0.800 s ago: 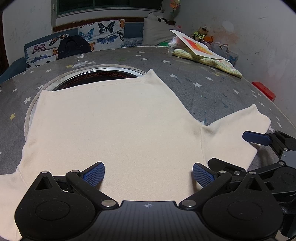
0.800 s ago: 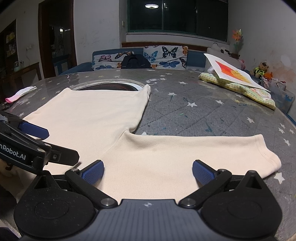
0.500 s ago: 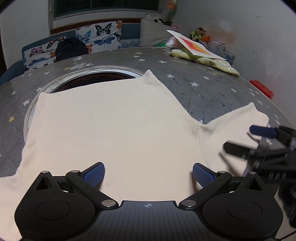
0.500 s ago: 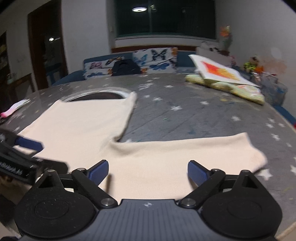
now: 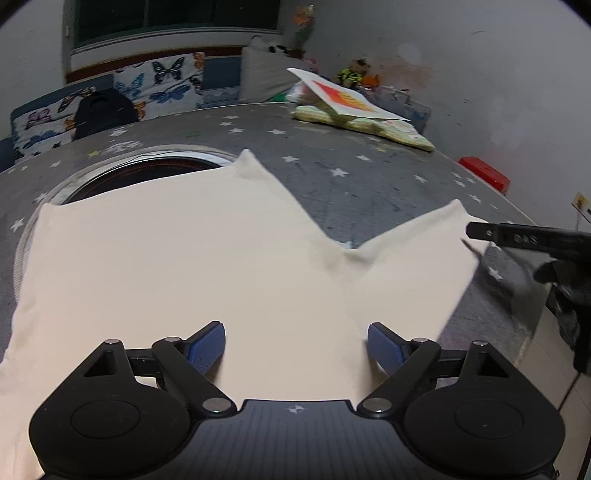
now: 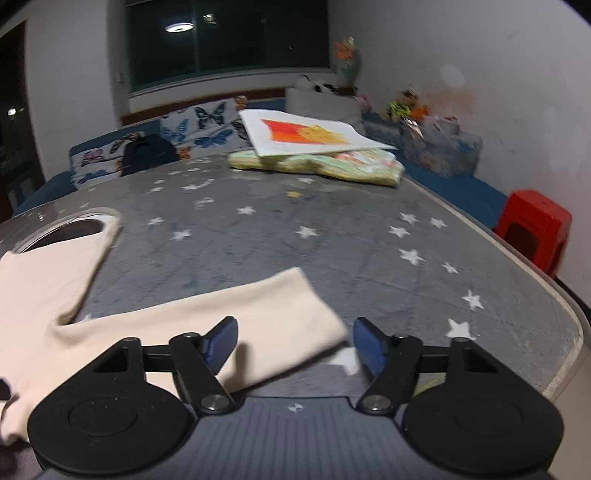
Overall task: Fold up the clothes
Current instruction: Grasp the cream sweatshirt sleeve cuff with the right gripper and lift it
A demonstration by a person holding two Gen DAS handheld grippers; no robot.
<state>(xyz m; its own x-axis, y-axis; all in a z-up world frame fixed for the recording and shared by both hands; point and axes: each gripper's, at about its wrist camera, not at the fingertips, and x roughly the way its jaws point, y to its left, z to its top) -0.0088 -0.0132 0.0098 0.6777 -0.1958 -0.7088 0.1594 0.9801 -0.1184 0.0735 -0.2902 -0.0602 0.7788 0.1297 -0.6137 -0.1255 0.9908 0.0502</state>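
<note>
A dark window reflects a round ceiling light in the far white wall. Below it stands a butterfly-print sofa. A red plastic stool sits right.

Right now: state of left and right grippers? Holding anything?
Left gripper: open, empty, over the cream garment.
Right gripper: open, empty, at the sleeve end.

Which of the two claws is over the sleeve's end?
The right claw: it hangs open over the cuff of the cream shirt, while the left claw is open over the shirt's body.
</note>
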